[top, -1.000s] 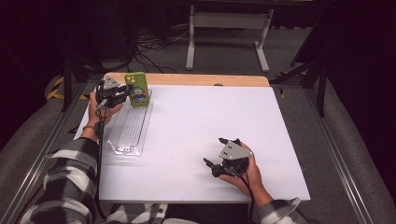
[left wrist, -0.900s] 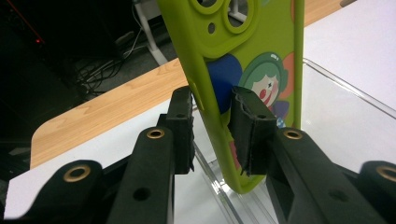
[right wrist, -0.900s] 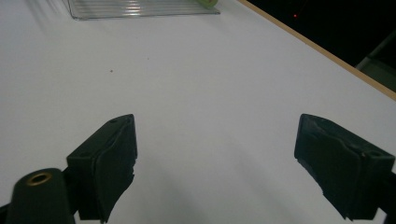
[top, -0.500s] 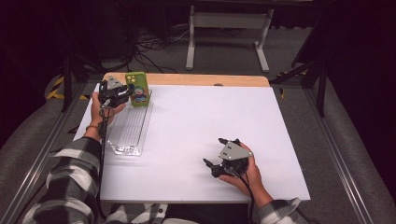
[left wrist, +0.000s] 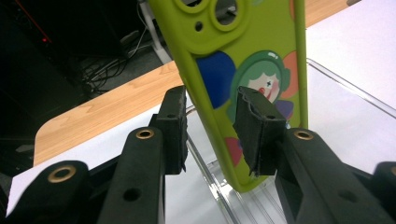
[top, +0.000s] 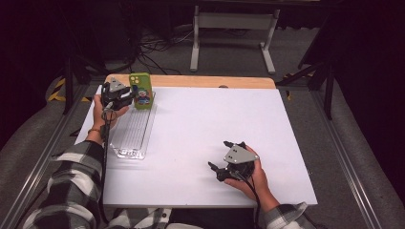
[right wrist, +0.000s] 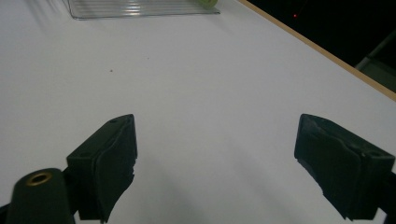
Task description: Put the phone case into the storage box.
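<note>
A lime-green phone case [top: 141, 90] with a cartoon clown print stands upright at the far end of a clear ribbed tray [top: 133, 129]. My left gripper [top: 126, 95] is level with the case on its left. In the left gripper view its jaws [left wrist: 210, 116] straddle the case [left wrist: 243, 42]. A thin gap shows beside the left jaw, so it is open. My right gripper [top: 222, 155] rests low over the white table near the front, held in a hand. Its jaws [right wrist: 215, 140] stand wide open with nothing between them.
The white tabletop [top: 215, 114] has a wooden strip [top: 191, 81] along its far edge. The tray's near end [right wrist: 140, 9] shows far off in the right gripper view. A metal stand and cables sit on the dark floor behind the table.
</note>
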`<state>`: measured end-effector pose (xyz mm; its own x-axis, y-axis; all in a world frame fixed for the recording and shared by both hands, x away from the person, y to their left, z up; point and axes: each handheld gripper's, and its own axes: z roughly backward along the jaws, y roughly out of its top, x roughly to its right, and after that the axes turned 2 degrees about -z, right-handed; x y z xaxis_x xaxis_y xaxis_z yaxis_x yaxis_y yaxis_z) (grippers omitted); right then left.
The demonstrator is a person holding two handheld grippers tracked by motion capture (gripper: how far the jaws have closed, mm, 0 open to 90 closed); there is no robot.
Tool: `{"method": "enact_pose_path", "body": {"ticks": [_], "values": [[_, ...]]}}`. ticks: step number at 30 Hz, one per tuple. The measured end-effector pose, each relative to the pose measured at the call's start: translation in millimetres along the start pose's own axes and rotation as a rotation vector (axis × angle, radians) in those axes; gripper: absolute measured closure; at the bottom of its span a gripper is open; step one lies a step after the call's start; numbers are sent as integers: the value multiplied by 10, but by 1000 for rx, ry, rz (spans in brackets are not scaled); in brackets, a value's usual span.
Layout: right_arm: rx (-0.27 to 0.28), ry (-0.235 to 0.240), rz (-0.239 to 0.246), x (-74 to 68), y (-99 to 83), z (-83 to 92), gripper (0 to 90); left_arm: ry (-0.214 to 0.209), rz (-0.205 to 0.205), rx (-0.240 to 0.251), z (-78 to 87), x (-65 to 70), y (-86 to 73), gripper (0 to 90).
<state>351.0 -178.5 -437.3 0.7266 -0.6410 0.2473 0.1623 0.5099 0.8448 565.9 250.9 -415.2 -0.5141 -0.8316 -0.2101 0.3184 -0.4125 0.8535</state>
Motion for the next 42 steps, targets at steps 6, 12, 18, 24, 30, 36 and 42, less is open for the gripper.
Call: {"method": "enact_pose_path", "body": {"ticks": [6,12,18,24,30,36,42], "values": [[3,-3,0,0,2,2,139,3,-1,9,18,11,10,642],[3,-2,1,0,3,7,139,-3,1,11,20,21,11,637],[3,-4,0,0,4,9,139,1,-1,14,46,14,18,635],[5,-5,-3,2,4,10,139,-3,-4,30,93,22,26,630],[9,-6,0,-3,10,15,139,-17,-6,52,161,52,48,619],[14,-7,1,-1,12,23,139,-30,-26,72,240,105,62,602],[20,-8,3,-8,17,29,139,-39,-45,84,305,158,73,589]]}}
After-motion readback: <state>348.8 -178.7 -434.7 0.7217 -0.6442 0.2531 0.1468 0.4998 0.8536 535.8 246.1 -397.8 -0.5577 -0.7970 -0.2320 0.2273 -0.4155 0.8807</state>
